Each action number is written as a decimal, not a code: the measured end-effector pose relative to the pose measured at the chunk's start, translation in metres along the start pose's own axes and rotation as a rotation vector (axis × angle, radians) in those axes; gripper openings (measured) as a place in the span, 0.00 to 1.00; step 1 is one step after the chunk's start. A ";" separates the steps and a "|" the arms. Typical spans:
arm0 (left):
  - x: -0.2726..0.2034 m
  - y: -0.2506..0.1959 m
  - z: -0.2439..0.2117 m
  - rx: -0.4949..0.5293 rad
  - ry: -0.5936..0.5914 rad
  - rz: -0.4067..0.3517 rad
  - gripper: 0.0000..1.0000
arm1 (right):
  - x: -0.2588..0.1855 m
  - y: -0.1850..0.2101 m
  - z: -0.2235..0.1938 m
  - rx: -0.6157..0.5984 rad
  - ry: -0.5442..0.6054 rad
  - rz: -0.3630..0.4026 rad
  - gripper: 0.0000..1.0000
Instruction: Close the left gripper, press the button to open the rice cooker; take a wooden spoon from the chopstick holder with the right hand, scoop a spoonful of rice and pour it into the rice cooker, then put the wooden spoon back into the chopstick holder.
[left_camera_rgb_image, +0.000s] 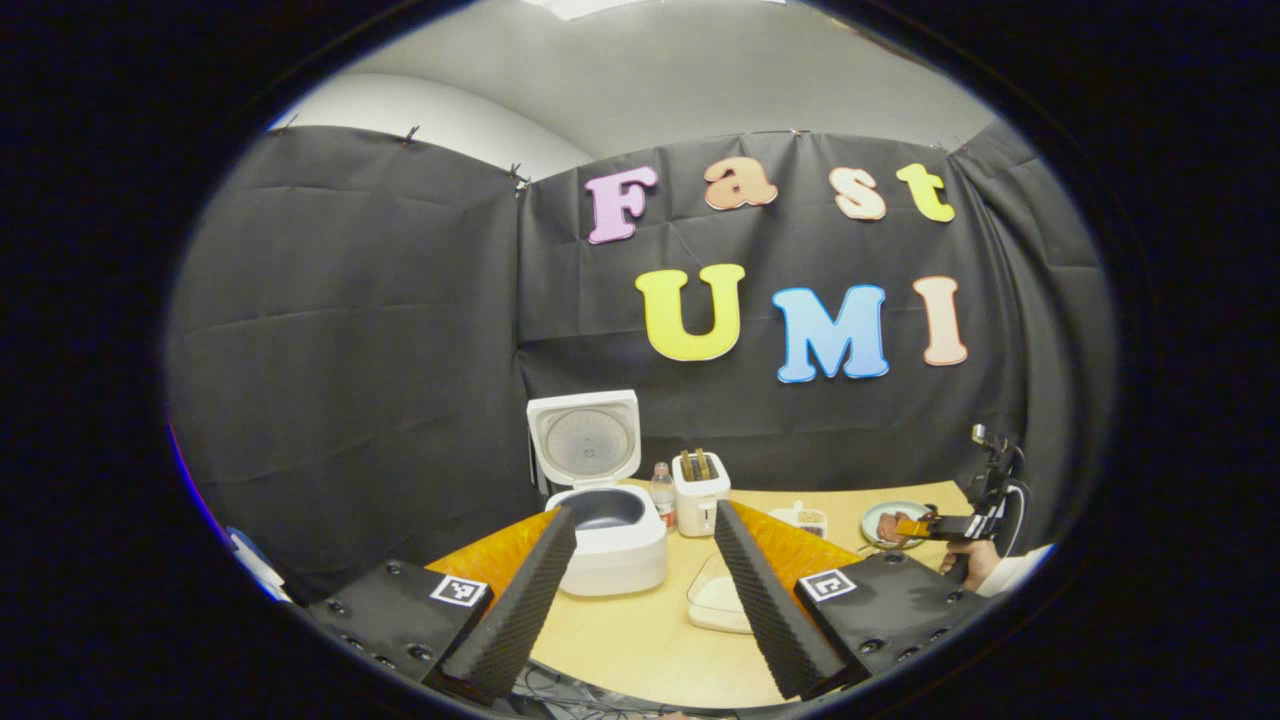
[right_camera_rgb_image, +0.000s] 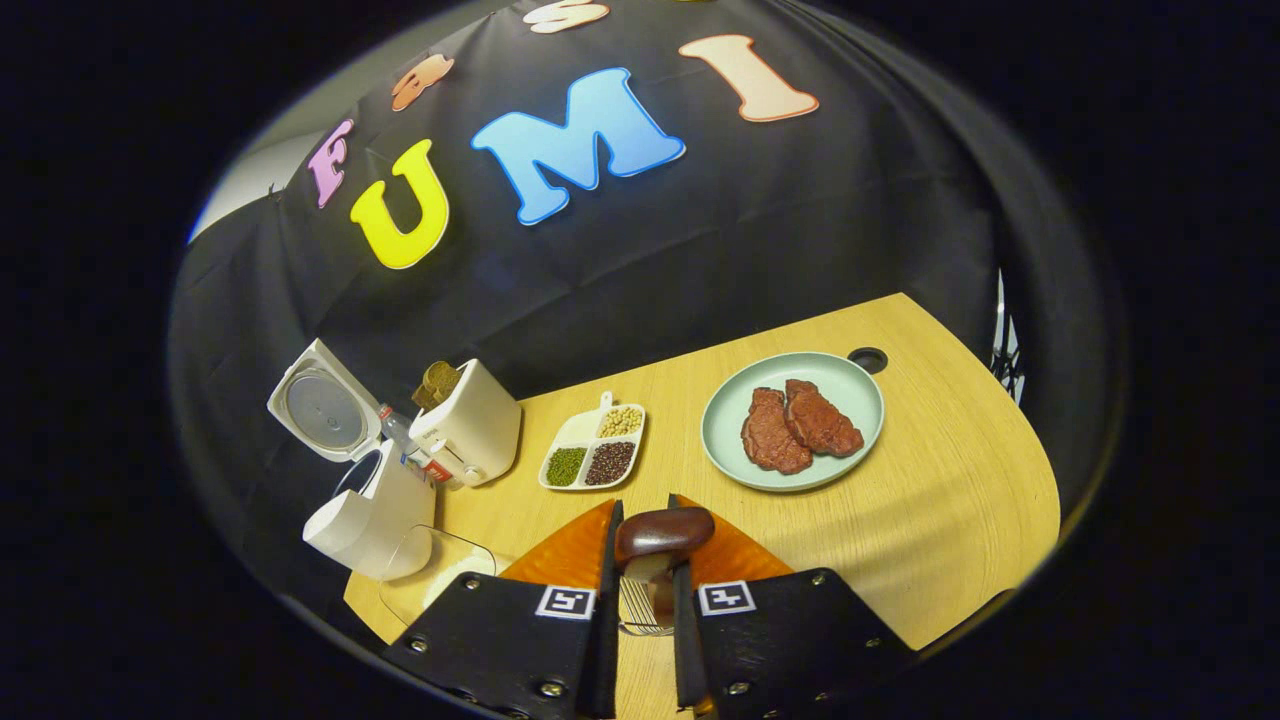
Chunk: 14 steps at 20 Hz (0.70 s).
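Observation:
The white rice cooker (left_camera_rgb_image: 612, 550) stands with its lid (left_camera_rgb_image: 585, 440) raised and its dark inner pot showing; it also stands at the left of the table as rice cooker (right_camera_rgb_image: 370, 520). My left gripper (left_camera_rgb_image: 645, 512) hangs open in front of it, fingers wide apart with nothing between them. A clear box of rice (left_camera_rgb_image: 720, 600) lies beside the cooker. My right gripper (right_camera_rgb_image: 645, 505) is shut on the dark wooden spoon (right_camera_rgb_image: 663, 535), just above the wire chopstick holder (right_camera_rgb_image: 638, 612). A hand holds the right gripper (left_camera_rgb_image: 920, 527) at the table's right.
A white toaster (right_camera_rgb_image: 470, 425) with bread and a small bottle (left_camera_rgb_image: 662, 492) stand behind the cooker. A divided dish of beans (right_camera_rgb_image: 592, 450) and a green plate (right_camera_rgb_image: 850, 380) with two pieces of meat sit mid-table. A round hole (right_camera_rgb_image: 867, 358) lies near the back edge.

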<state>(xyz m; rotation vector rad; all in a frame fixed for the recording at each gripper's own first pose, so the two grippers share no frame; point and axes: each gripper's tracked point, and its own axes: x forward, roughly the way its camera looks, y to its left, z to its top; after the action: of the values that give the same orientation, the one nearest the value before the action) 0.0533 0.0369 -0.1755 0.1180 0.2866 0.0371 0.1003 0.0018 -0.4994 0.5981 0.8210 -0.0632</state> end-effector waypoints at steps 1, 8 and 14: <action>0.001 0.004 -0.001 -0.011 0.000 0.006 0.99 | -0.003 0.005 0.007 -0.014 -0.011 -0.003 0.23; 0.007 0.044 -0.002 -0.068 -0.036 0.016 0.98 | -0.042 0.078 0.061 -0.073 -0.045 0.078 0.23; 0.006 0.090 0.014 -0.077 -0.116 -0.017 0.95 | -0.061 0.180 0.043 -0.151 -0.027 0.166 0.23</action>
<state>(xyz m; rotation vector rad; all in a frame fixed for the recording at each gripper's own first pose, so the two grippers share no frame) 0.0615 0.1253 -0.1535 0.0406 0.1699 0.0247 0.1370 0.1190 -0.3479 0.5197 0.7400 0.1410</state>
